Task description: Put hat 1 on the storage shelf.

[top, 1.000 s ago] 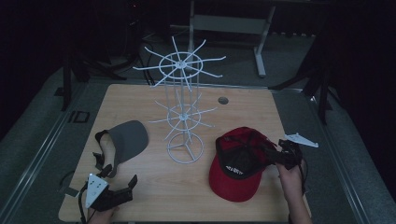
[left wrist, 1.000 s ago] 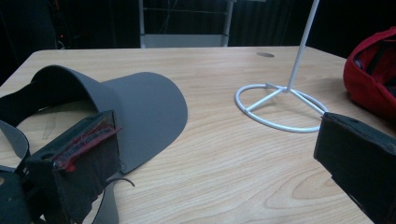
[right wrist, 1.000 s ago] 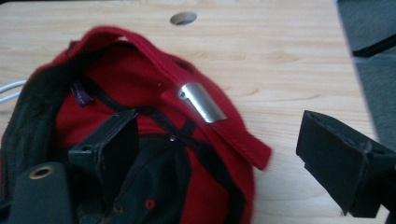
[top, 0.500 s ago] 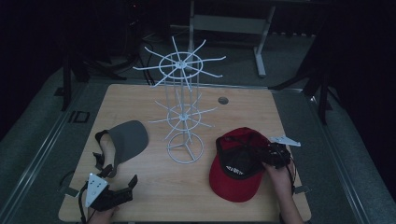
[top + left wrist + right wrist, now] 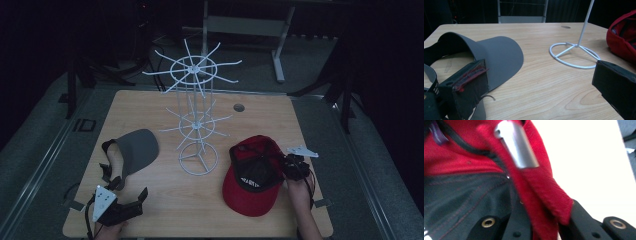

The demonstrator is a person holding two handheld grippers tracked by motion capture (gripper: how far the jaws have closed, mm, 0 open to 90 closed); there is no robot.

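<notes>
From the high view the red cap (image 5: 252, 175) lies upside down on the desk (image 5: 165, 200), right of the white rack (image 5: 198, 117); the right tool (image 5: 290, 167) has just been closing on its rear edge; the left tool (image 5: 131, 204) rests near the grey visor (image 5: 134, 152). Left gripper view: jaws apart, nothing between them, visor just ahead. Right gripper view: jaws clamped on the cap's red strap (image 5: 544, 195).
</notes>
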